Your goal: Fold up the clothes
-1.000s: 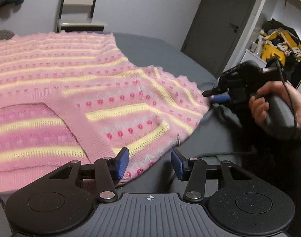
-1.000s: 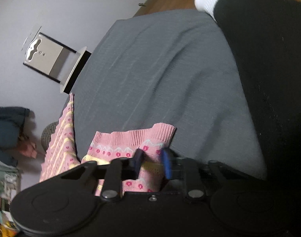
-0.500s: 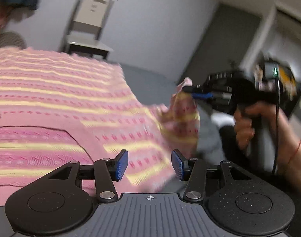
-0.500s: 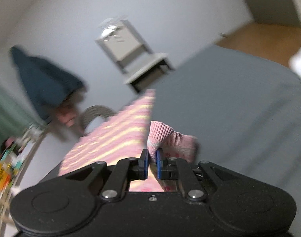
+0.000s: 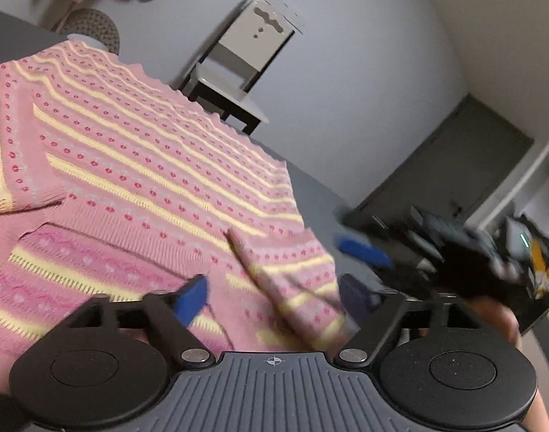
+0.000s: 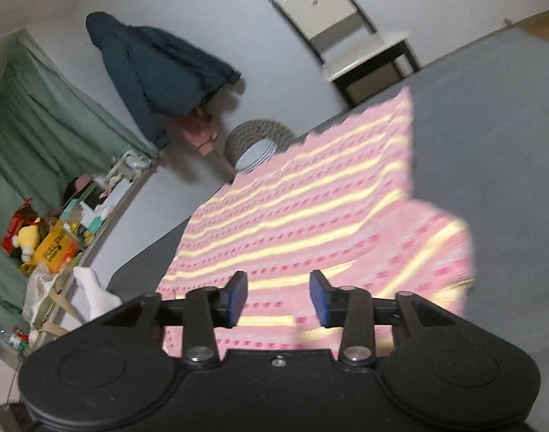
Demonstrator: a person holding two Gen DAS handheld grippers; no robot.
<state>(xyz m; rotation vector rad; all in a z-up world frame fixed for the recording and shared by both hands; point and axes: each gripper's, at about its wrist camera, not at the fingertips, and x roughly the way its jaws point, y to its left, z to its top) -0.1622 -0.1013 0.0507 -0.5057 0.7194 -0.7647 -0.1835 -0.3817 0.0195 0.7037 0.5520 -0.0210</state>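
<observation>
A pink knit sweater (image 5: 159, 165) with yellow stripes and red dots lies spread on a dark grey bed (image 5: 310, 187). Its right sleeve (image 5: 292, 280) is folded in across the body, and the left sleeve (image 5: 12, 151) lies folded in at the far left. My left gripper (image 5: 274, 297) is open low over the sweater, with the folded sleeve lying between its blue pads. In the left wrist view my right gripper (image 5: 361, 266) shows blurred at the right, open, just beside the sleeve. In the right wrist view my right gripper (image 6: 278, 297) stands open above the sweater (image 6: 310, 216), holding nothing.
A white chair (image 5: 245, 57) stands against the wall behind the bed. A dark jacket (image 6: 159, 72) hangs on the wall, above a round woven basket (image 6: 260, 136). Shelves with boxes and toys (image 6: 51, 237) and a green curtain (image 6: 40, 129) are at the left. A grey door (image 5: 454, 165) is at the right.
My right gripper carried the sleeve end up and over onto the sweater's body, then opened and let it go. My left gripper stayed open and tilted over the sweater.
</observation>
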